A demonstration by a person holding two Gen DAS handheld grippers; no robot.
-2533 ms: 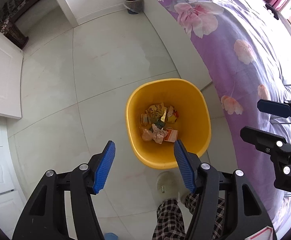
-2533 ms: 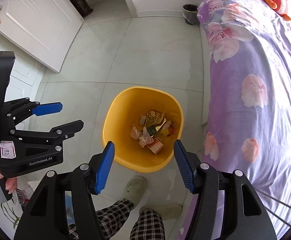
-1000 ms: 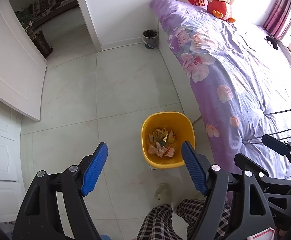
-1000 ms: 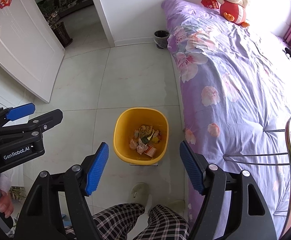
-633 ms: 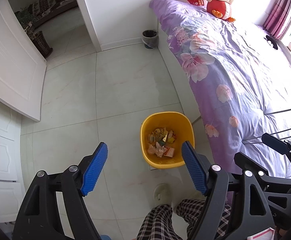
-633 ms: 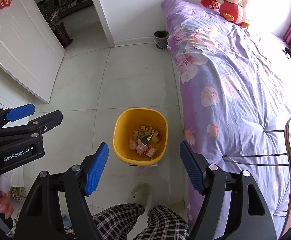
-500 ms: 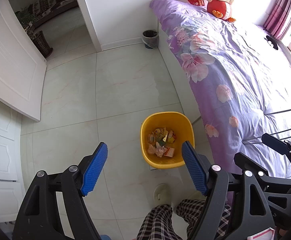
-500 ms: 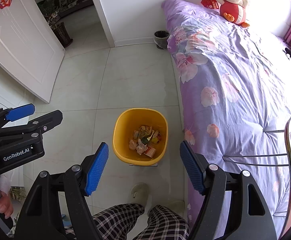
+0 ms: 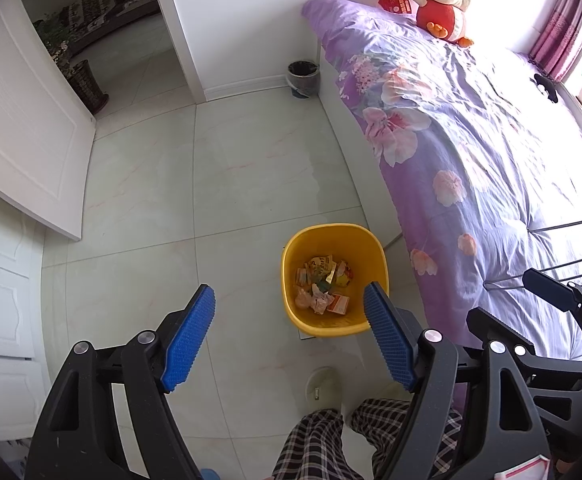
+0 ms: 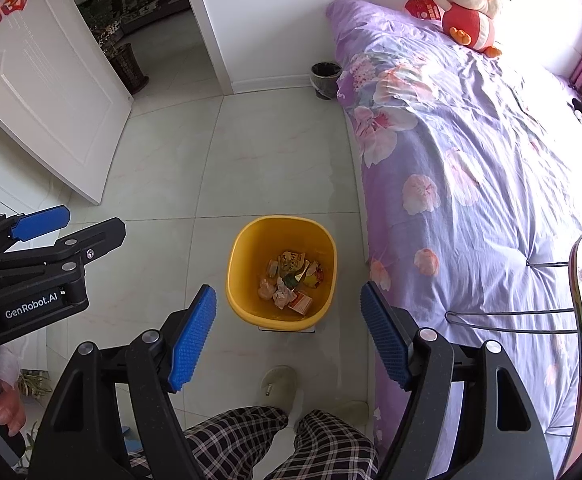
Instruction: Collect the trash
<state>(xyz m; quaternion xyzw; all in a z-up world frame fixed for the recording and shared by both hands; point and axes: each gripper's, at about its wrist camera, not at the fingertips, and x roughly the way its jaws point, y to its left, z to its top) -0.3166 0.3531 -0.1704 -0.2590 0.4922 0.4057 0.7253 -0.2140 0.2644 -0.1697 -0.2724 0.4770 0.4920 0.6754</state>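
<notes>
Trash (image 9: 323,286) sits in the bottom of the yellow bin (image 9: 373,240), on the floor just beside the bed (image 9: 471,152). I hold my left tool (image 9: 289,338) and right tool (image 10: 287,336) high above it, both spread wide and empty. No loose litter shows on the tiles, so collecting looks finished. To do this step well, I'd scan the floor near the far small bin (image 10: 325,78) and the bed's edge before lowering either tool.
</notes>
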